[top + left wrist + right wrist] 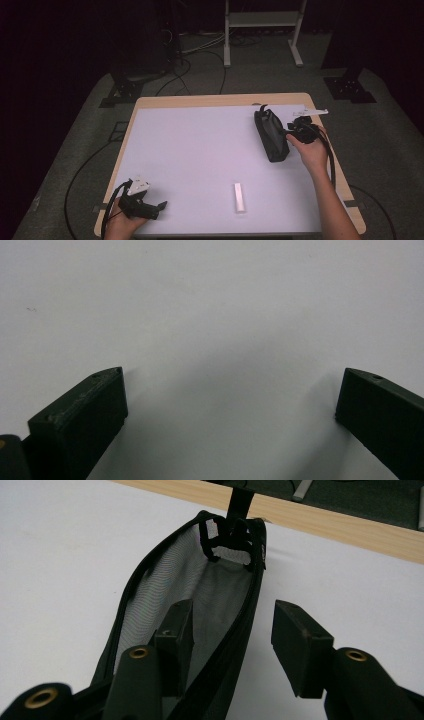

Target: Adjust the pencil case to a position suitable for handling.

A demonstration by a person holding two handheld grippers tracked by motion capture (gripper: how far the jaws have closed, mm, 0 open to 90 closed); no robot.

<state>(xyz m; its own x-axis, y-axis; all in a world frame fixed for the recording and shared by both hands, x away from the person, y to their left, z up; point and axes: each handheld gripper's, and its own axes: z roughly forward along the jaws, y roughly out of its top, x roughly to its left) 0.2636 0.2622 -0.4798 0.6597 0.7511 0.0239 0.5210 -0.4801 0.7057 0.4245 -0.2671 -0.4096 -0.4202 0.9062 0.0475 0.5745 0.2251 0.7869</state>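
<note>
A black mesh pouch (271, 136) lies open on the white mat at the right. In the right gripper view the pouch (165, 580) shows its grey mesh lining and a black strap at the far end. My right gripper (291, 132) (230, 625) straddles the pouch's near wall: one jaw is inside the pouch, the other outside on the mat. A gap still shows between the outer pad and the wall, so the jaws stand open around the rim. My left gripper (159, 206) (230, 390) rests low at the front left, open over bare mat with nothing between its jaws.
A small white bar (240, 197) lies near the mat's front edge, right of centre. The white mat (200, 150) covers a wooden table (220, 100). Cables and a white stand (262, 20) are on the floor beyond.
</note>
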